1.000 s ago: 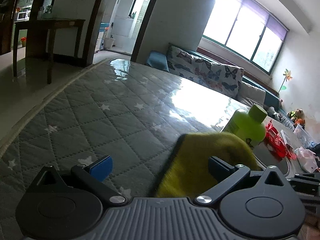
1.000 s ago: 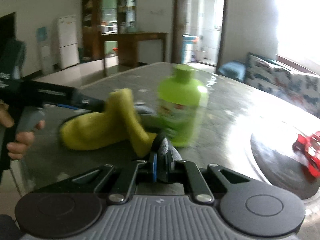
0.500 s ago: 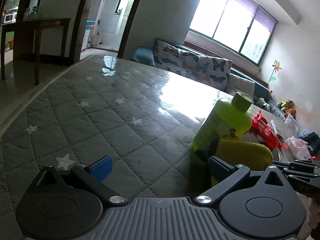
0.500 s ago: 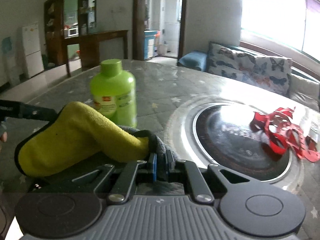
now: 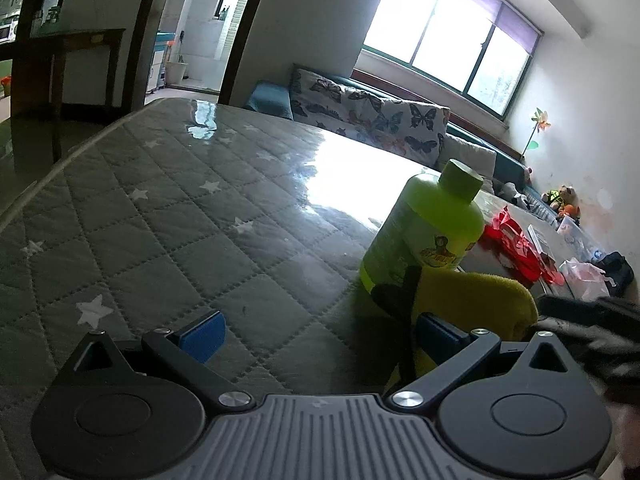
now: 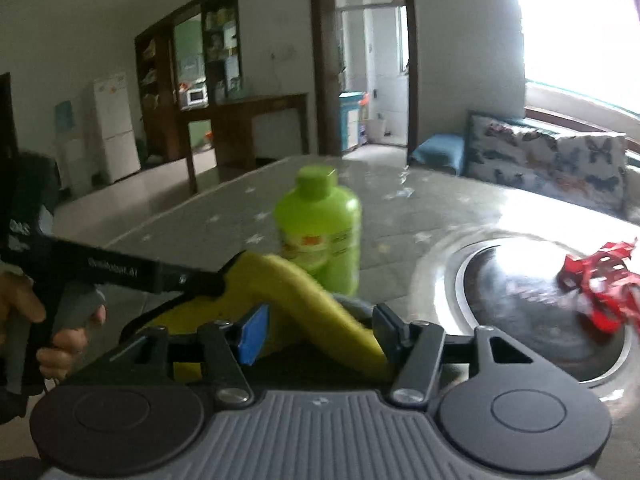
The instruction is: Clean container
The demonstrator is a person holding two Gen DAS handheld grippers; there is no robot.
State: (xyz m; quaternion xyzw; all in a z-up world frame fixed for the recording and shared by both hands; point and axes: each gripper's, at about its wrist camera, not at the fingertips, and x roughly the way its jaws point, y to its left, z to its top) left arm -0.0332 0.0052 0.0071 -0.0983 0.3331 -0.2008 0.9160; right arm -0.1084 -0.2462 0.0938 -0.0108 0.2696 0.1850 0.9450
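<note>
On the desk point(image 5: 168, 216), both tongs, left point(image 5: 320, 332) and right point(image 6: 316, 328), gape wide around the cloth point(image 6: 304, 300); wiping the bottle point(image 6: 320, 228) needs a regrip.

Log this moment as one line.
left gripper: open | right gripper: open, around yellow cloth | green bottle: upright, capped
</note>
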